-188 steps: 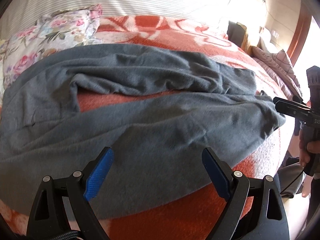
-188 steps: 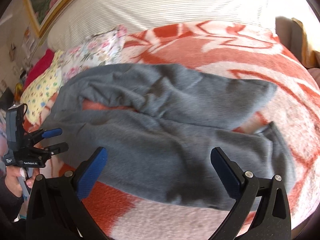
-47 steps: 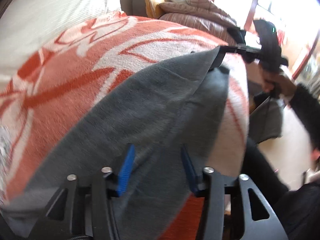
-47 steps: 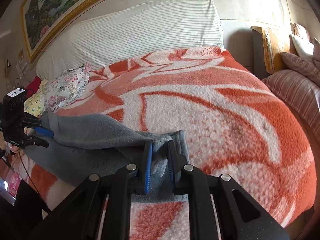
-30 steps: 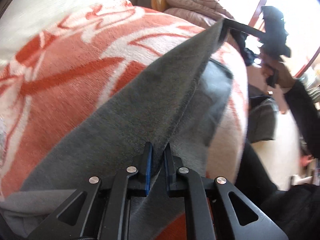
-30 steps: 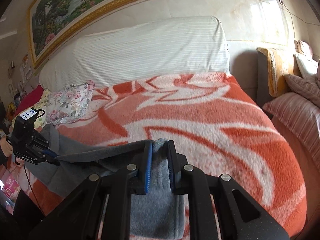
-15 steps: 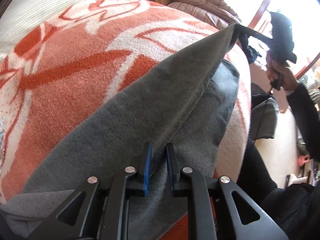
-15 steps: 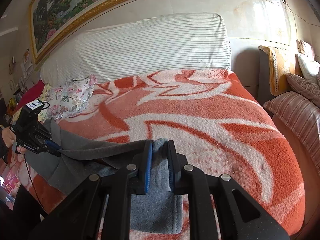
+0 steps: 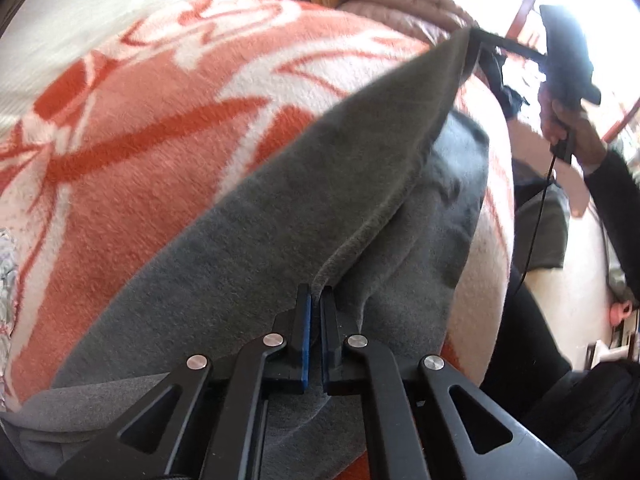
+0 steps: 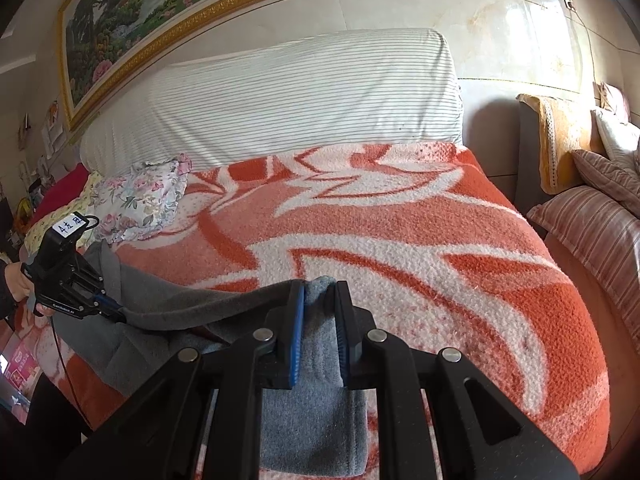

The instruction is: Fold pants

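The grey pants [image 9: 304, 208] lie on the bed's orange and white blanket [image 9: 132, 152]. My left gripper [image 9: 316, 300] is shut on an edge of the upper pant leg, which stretches taut to my right gripper [image 9: 476, 36] at the far end. In the right wrist view my right gripper [image 10: 318, 292] is shut on a bunched end of the pants [image 10: 316, 408], and the left gripper [image 10: 116, 314] holds the other end at the left. The lifted leg hangs over the lower leg [image 9: 440, 216], which rests on the blanket.
A striped white headboard cushion [image 10: 304, 96] stands behind the bed. Floral pillows [image 10: 136, 196] lie at the bed's left. A sofa with striped cushions [image 10: 592, 216] stands to the right. The bed edge and floor [image 9: 576, 288] are on the near side.
Both grippers closed on the upper pant leg and lifted it; over the last second they keep it stretched and carry it a little over the lower leg.
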